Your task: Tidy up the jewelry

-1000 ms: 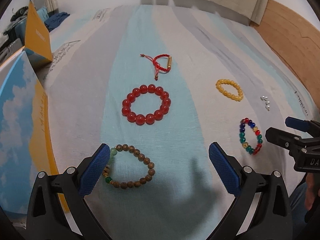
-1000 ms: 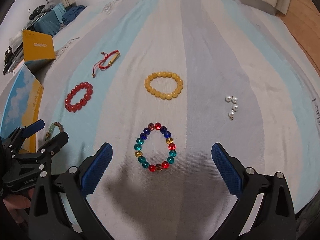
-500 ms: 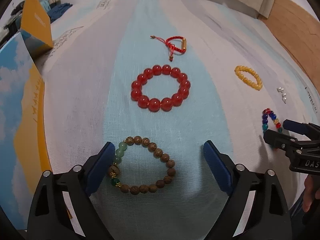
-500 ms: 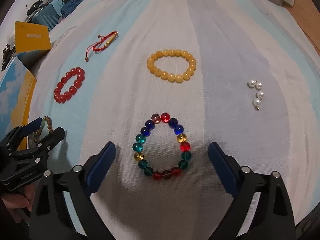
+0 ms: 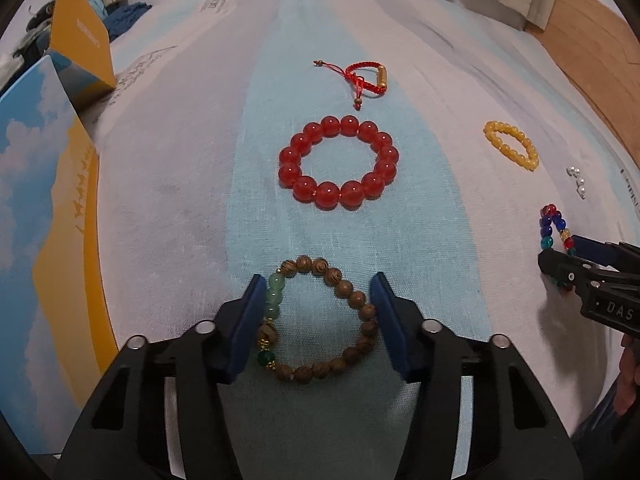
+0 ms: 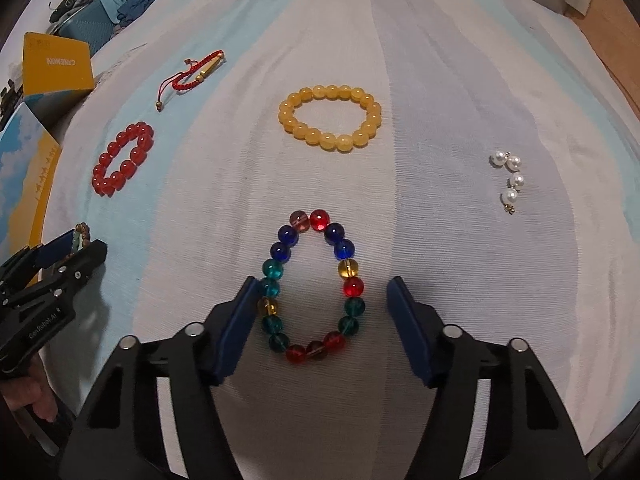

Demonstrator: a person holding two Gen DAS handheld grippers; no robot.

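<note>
My left gripper (image 5: 318, 322) is down on the striped cloth with its blue pads on either side of the brown wooden bead bracelet (image 5: 352, 298); the pads touch or nearly touch its beads, jaws half closed. My right gripper (image 6: 322, 326) straddles the multicolour glass bead bracelet (image 6: 348, 268), the left pad at its beads, the right pad a little apart. A red bead bracelet (image 5: 338, 162), a red cord bracelet (image 5: 366, 76), a yellow bead bracelet (image 6: 330, 118) and a pearl piece (image 6: 510, 178) lie farther out.
A blue and yellow box (image 5: 44, 208) lies along the left edge, with a yellow box (image 5: 80, 46) behind it. Wooden floor (image 5: 600, 48) shows at the far right. Clutter (image 6: 92, 20) sits at the far left corner.
Both grippers have moved forward and down onto the cloth, and their jaws have narrowed around the wooden bracelet and the multicolour bracelet.
</note>
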